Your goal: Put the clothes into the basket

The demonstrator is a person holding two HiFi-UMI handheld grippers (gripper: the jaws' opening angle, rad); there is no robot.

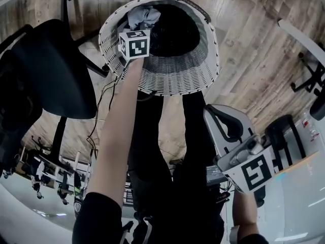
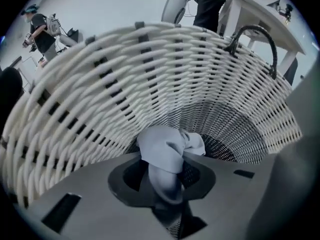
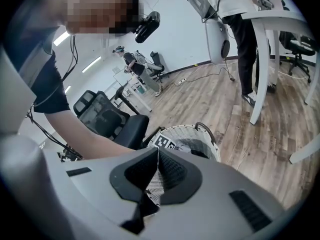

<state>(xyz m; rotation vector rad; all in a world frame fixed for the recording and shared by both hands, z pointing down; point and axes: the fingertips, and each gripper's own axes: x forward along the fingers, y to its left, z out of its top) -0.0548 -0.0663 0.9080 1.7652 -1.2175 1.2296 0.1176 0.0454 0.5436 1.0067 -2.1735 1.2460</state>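
The grey cloth [image 2: 167,149] is clamped between the jaws of the left gripper [image 2: 167,180] and is hung just inside the white wicker basket [image 2: 150,74], by its far rim. The right gripper [image 3: 156,156] is held well off to the right, jaws pressed together, nothing caught between them.

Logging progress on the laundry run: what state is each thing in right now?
left gripper: shut on the cloth.
cloth: bunched, held over the basket's mouth, not yet released.
right gripper: shut, empty, away from the basket.
basket: upright on the floor, top open.
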